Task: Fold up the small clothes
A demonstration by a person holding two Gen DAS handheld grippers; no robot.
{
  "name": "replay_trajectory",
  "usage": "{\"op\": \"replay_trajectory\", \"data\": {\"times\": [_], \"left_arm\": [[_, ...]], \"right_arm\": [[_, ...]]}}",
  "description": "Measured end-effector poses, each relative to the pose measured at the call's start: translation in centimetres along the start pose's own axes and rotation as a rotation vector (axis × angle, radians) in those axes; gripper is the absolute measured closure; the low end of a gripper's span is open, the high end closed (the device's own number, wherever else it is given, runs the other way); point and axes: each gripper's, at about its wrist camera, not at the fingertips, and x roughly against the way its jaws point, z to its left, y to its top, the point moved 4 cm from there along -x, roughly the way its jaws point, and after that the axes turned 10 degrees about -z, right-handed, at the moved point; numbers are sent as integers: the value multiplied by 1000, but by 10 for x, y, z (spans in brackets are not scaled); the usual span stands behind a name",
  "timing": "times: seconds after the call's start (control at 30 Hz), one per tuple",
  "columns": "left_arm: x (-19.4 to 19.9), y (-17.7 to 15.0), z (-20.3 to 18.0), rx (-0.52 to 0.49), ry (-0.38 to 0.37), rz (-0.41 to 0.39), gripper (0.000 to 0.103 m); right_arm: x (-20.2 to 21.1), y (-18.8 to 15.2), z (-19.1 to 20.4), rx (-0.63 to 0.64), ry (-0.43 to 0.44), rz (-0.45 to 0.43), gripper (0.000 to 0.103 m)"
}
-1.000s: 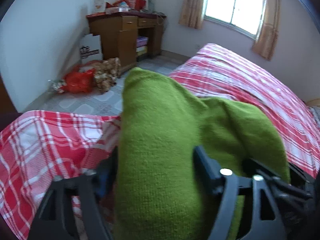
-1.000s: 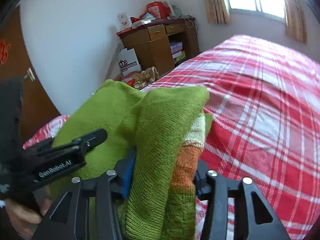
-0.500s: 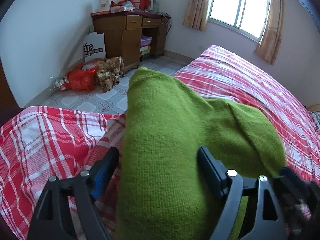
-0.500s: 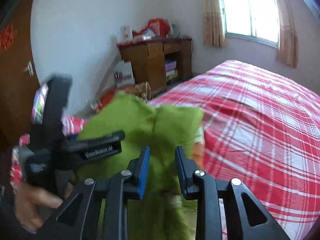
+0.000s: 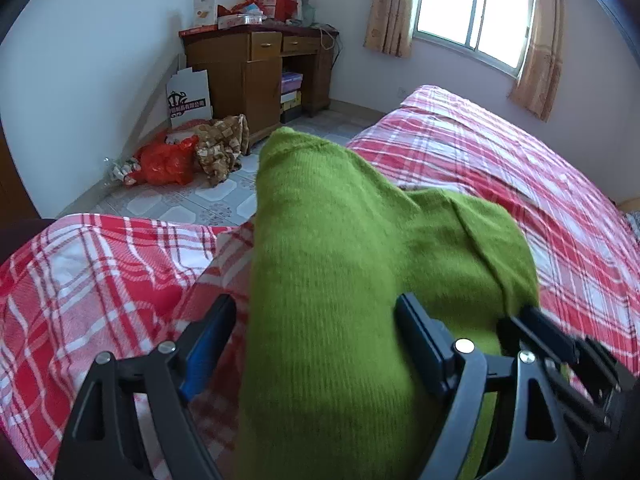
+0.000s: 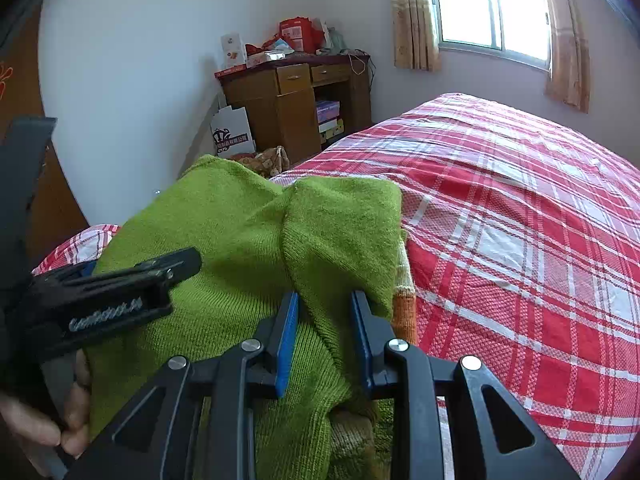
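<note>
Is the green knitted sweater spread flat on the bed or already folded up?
Folded: the green knitted sweater lies doubled in thick layers on the red plaid bedspread, its orange-striped part tucked underneath.

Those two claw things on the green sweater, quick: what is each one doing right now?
Left gripper: jaws wide, green sweater between them, not clearly squeezed.
Right gripper: jaws have just been closing, now pinched on a fold of the sweater.

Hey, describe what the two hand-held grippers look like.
Both are black plastic frames with silver screws and blue pads. The right hand-held gripper shows triangular cut-outs; the left hand-held gripper, seen from the right wrist, bears pale lettering too blurred to read.
</note>
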Motion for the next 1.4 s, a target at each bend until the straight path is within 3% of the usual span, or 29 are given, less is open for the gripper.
{"op": "replay_trajectory", "data": {"times": [0.2, 0.33, 0.43, 0.53, 0.57, 0.6, 0.63, 0.7, 0.8, 0.93, 1.1, 1.27, 1.4], "left_arm": [[49, -18, 4, 9, 61, -44, 17], [81, -35, -6, -76, 85, -66, 17], [67, -48, -11, -139, 122, -11, 17], [55, -56, -1, -81, 119, 9, 10], [55, -55, 3, -60, 121, 20, 8], [55, -54, 6, -46, 116, 30, 8], [55, -53, 8, -41, 117, 35, 8], [58, -53, 7, -51, 125, 34, 8], [64, -56, 3, -60, 135, 34, 8], [79, -66, 0, -45, 106, 57, 9], [104, -79, 2, -34, 89, 68, 9], [145, -85, 1, -119, 122, -9, 9], [179, -84, 6, -145, 148, -87, 8]], "right_arm": [[2, -1, 0, 1, -3, -2, 76], [3, -1, 3, 19, -22, 1, 76], [3, -1, 5, 30, -31, 6, 75], [7, -2, 7, 56, -42, 27, 72], [14, -3, 9, 78, -59, 38, 70], [22, -4, 10, 99, -84, 45, 60], [31, -7, 10, 110, -119, 49, 41], [58, -17, 5, 53, -119, 28, 31], [75, -49, -2, -43, -80, 84, 31], [105, -76, -7, -141, -62, 57, 31], [128, -90, 0, -133, -87, 84, 31], [169, -93, 7, -97, -131, 30, 30], [206, -90, 9, -67, -181, -65, 25]]}}
